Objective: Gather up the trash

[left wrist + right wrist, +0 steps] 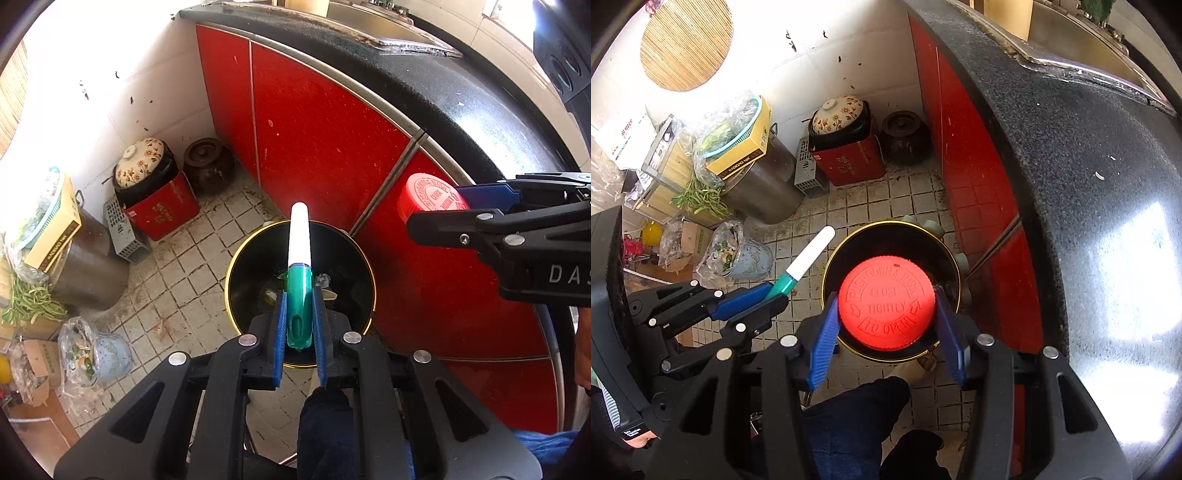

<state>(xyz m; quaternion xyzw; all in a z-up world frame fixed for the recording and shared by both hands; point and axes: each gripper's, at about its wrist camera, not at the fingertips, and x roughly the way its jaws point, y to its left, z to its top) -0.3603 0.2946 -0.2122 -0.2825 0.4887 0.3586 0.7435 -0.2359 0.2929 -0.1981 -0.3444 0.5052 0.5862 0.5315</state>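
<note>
The left gripper (pixel 300 314) jaws pinch a green-and-white marker (pixel 300 273) above the black bin (pixel 236 273) on the tiled floor. The right gripper (pixel 886 314) jaws clamp a red cap (pixel 886 308) over the same bin.

- Green-and-white marker (pixel 298 280): pinched at its green end, white end pointing forward above the bin.
- Red round cap (pixel 886 307): embossed lettering, held over the bin.
- Black, gold-rimmed bin (pixel 258 258): open, scraps inside.

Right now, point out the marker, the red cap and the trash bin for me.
marker (pixel 297 306): left wrist view, green barrel.
red cap (pixel 886 302): right wrist view, embossed top face.
trash bin (pixel 849 240): right wrist view, gold rim, upper left.
</note>
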